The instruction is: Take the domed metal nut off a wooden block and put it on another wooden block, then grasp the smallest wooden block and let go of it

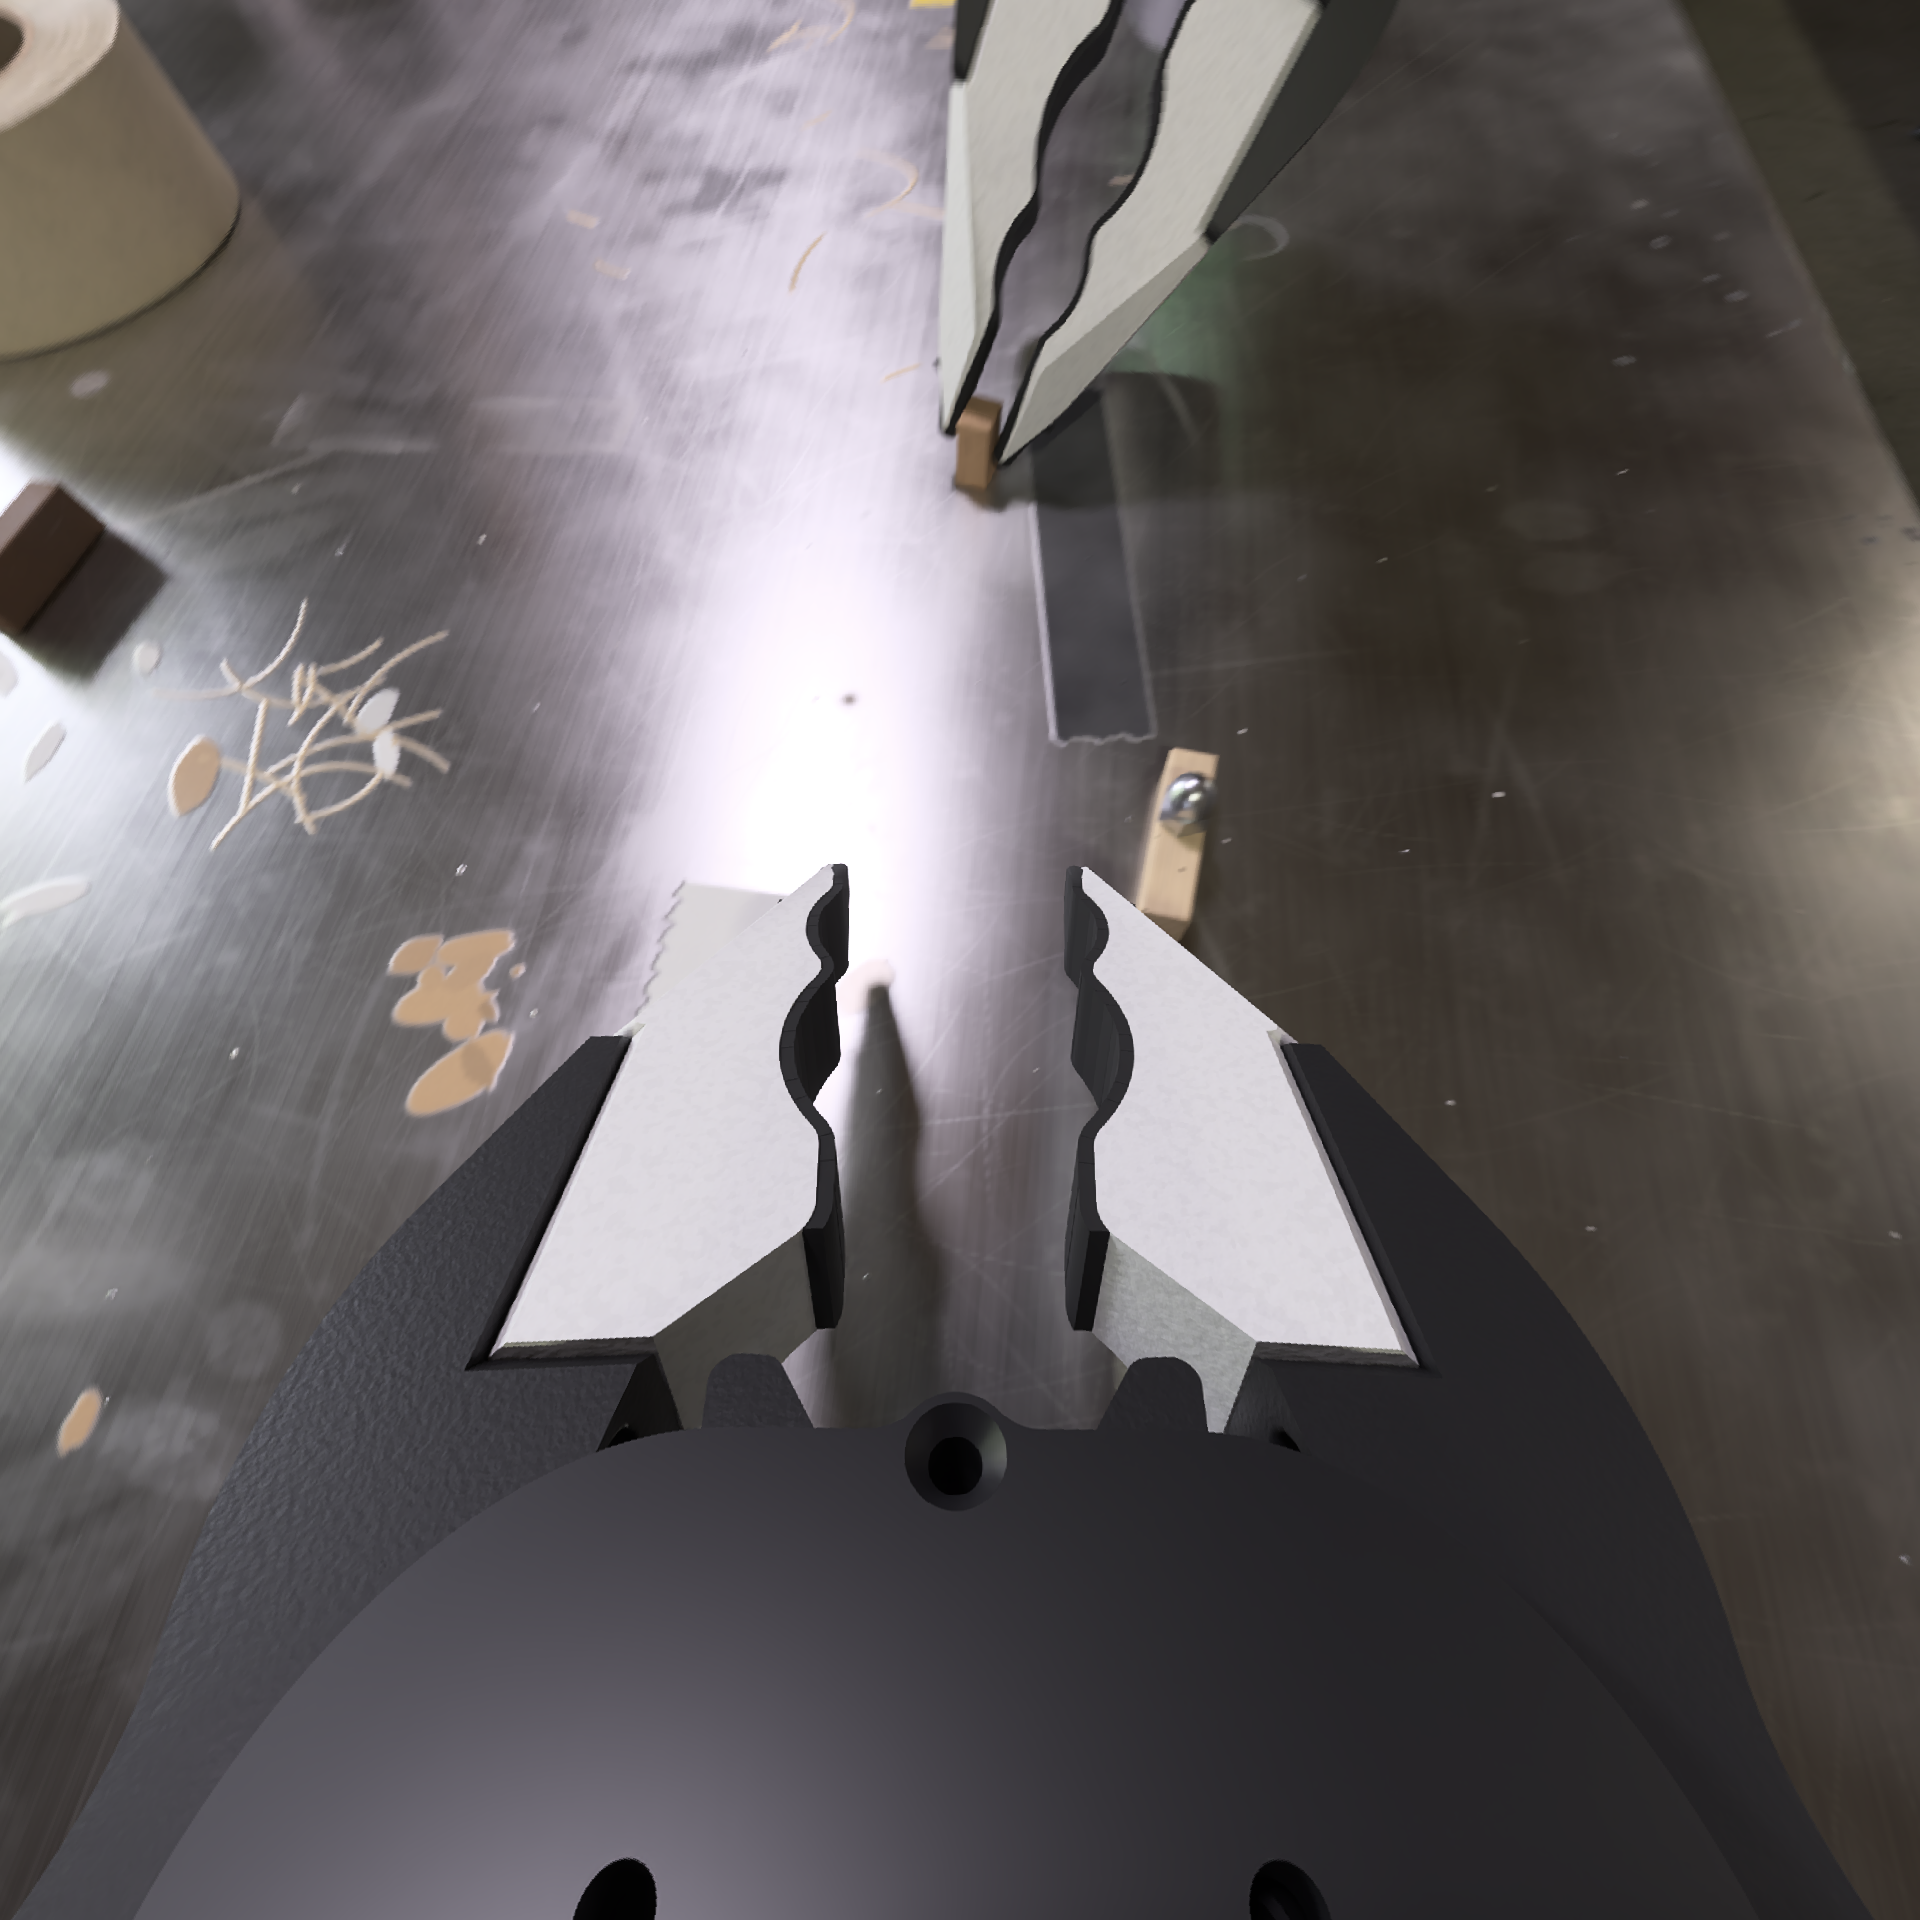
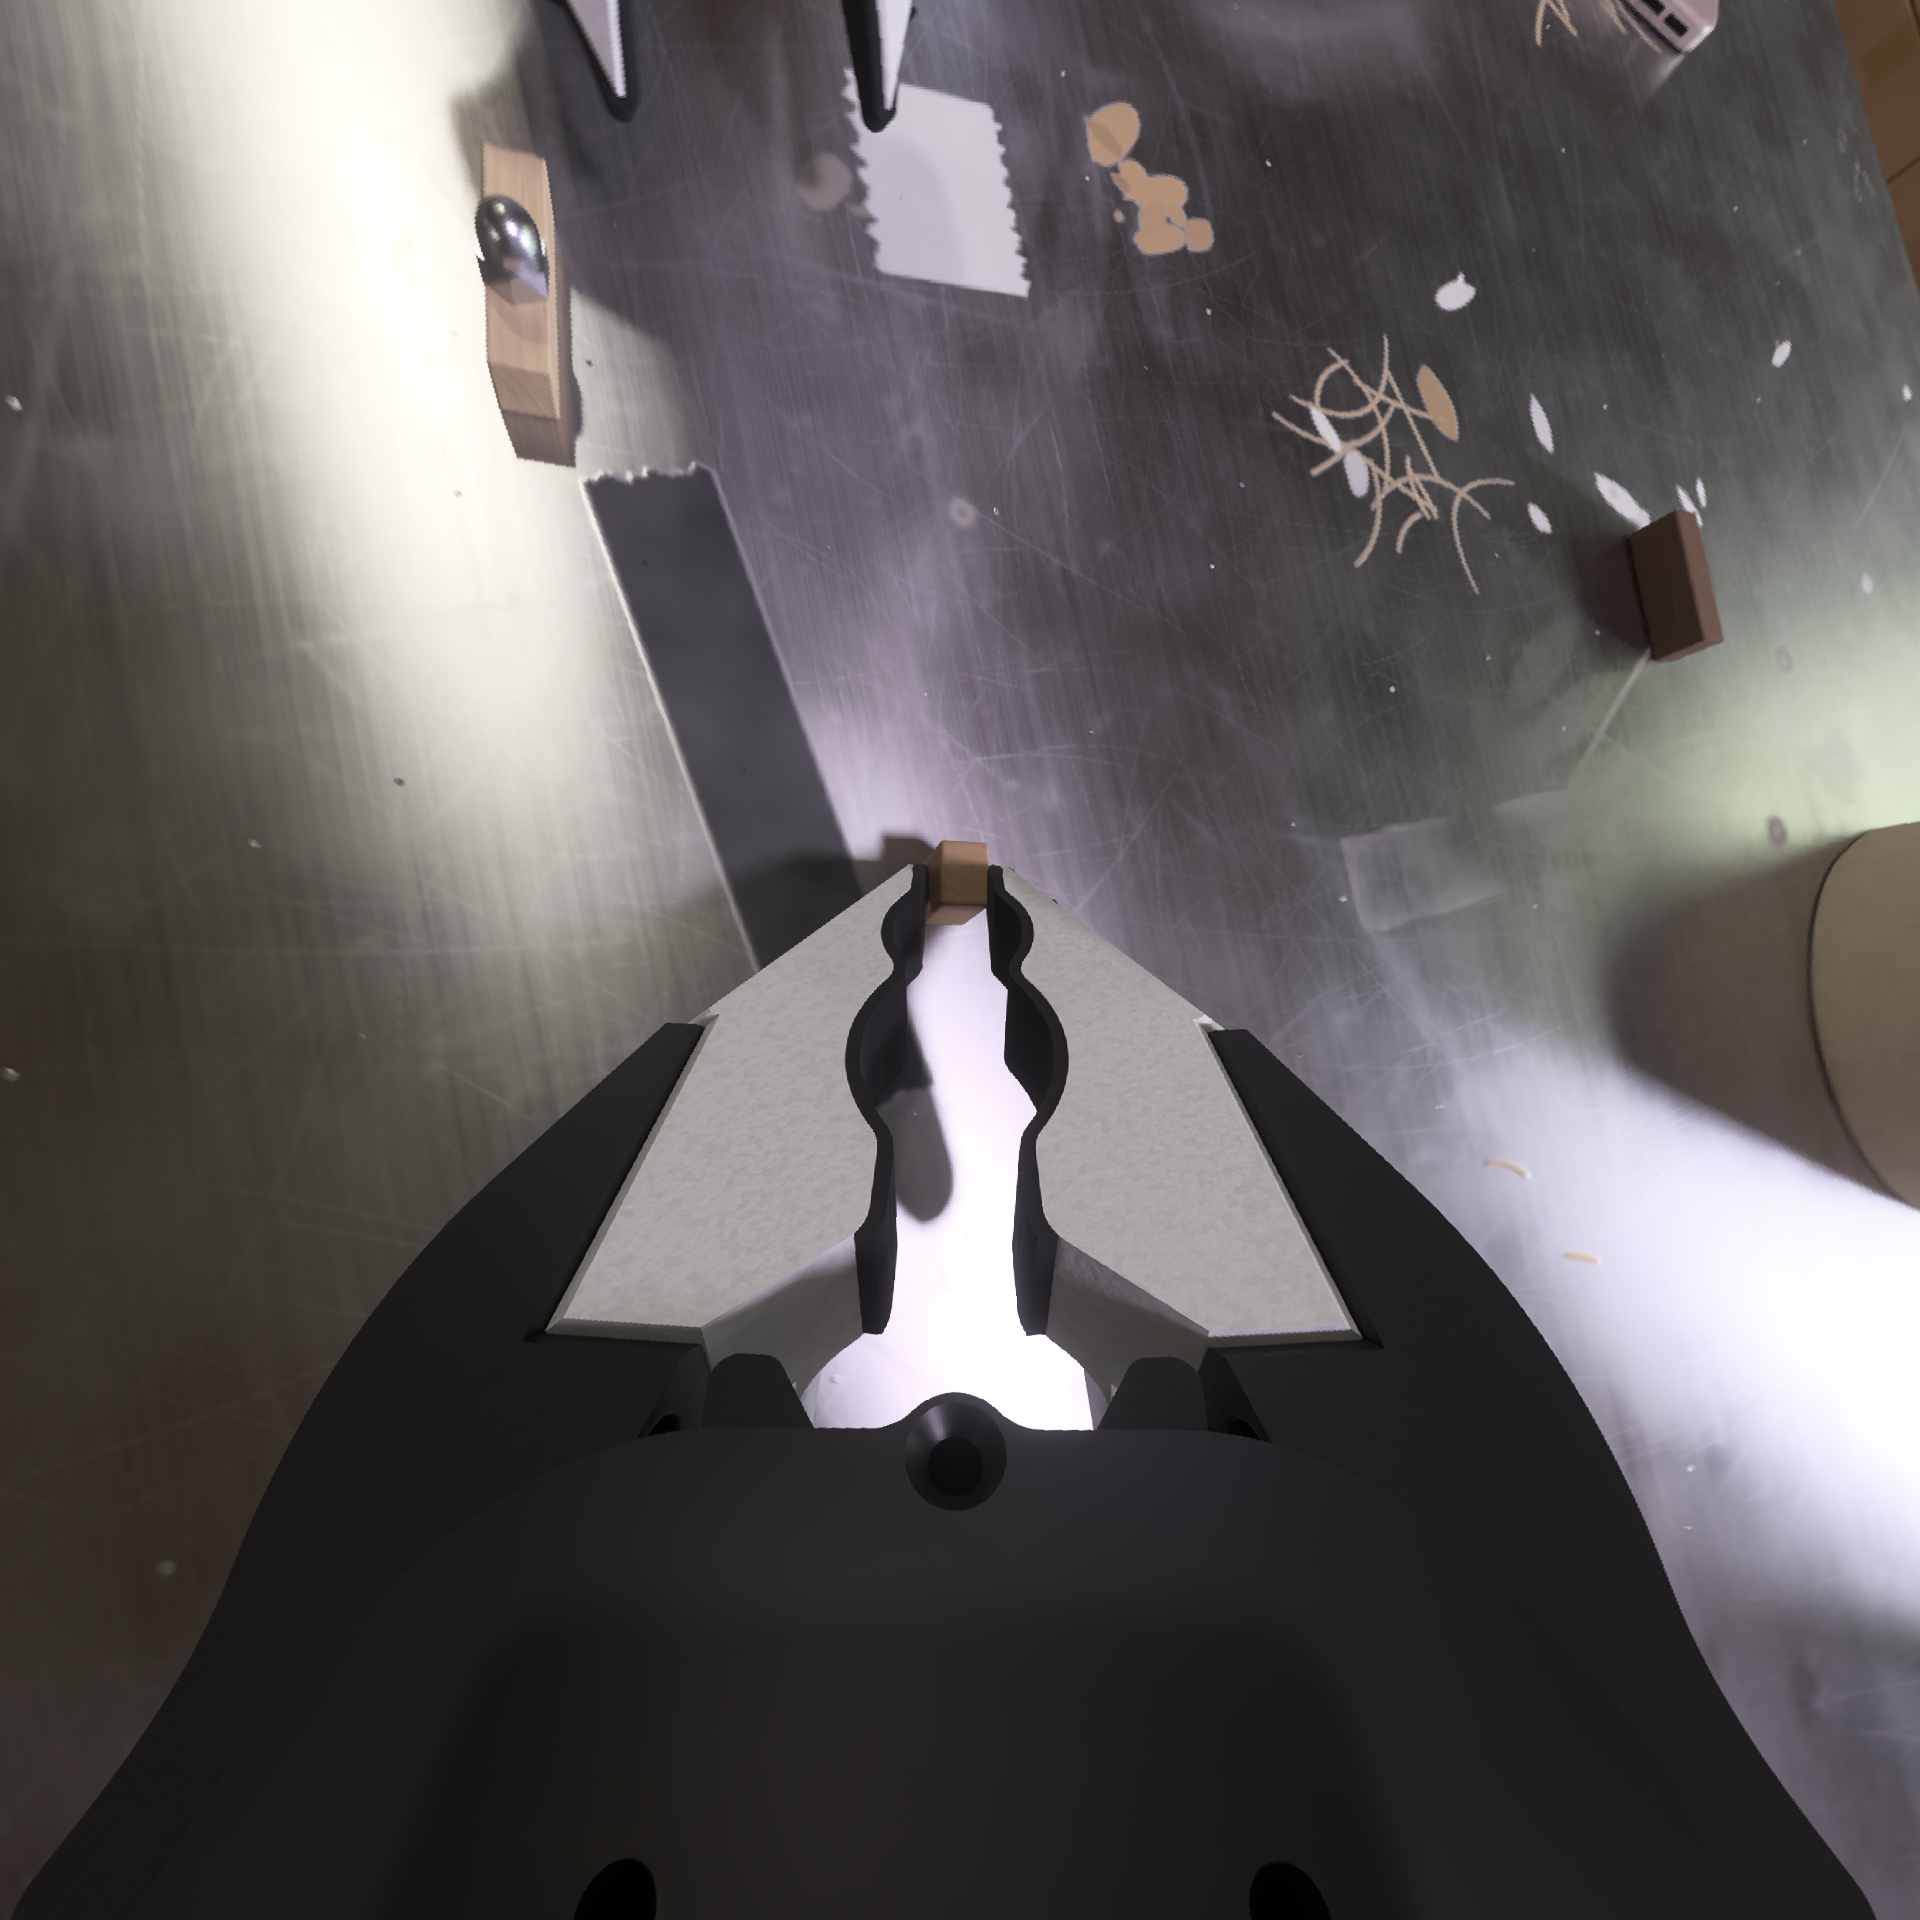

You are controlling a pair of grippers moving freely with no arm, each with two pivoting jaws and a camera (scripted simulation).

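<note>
Domed metal nut [image 2: 511,252]: one, shiny, sitting on top of the long pale wooden block [image 2: 530,312], toward one end of it.

Wooden blocks: three counted. The long pale wooden block lies flat on the scratched metal tabletop [image 2: 260,727]. The smallest wooden block [image 2: 957,881], a light tan cube, stands on the surface farther along. The dark brown block [image 2: 1662,597] sits apart near the scattered shavings [image 2: 1382,457].

Grippers: two. The left gripper [image 1: 957,883] hangs with its jaws spread wide and nothing between them, over bare metal, just beside the end of the long pale wooden block. The right gripper [image 2: 957,883] has its fingertips closed in on the smallest wooden block, one on each side of the cube; the left wrist view shows the cube pinched at table level.

Other items: one dark strip of tape [image 2: 717,707], torn at one end, lying between the long pale wooden block and the smallest wooden block; one white notched card [image 2: 951,203] flat beneath the left gripper; one tan cardboard roll [image 1: 83,197] standing at the side; several tan spots [image 2: 1148,197] on the metal.

Room: open metal lies between the two grippers. A wood-coloured border shows past the tabletop's corner in the right wrist view, well away from the blocks.
</note>
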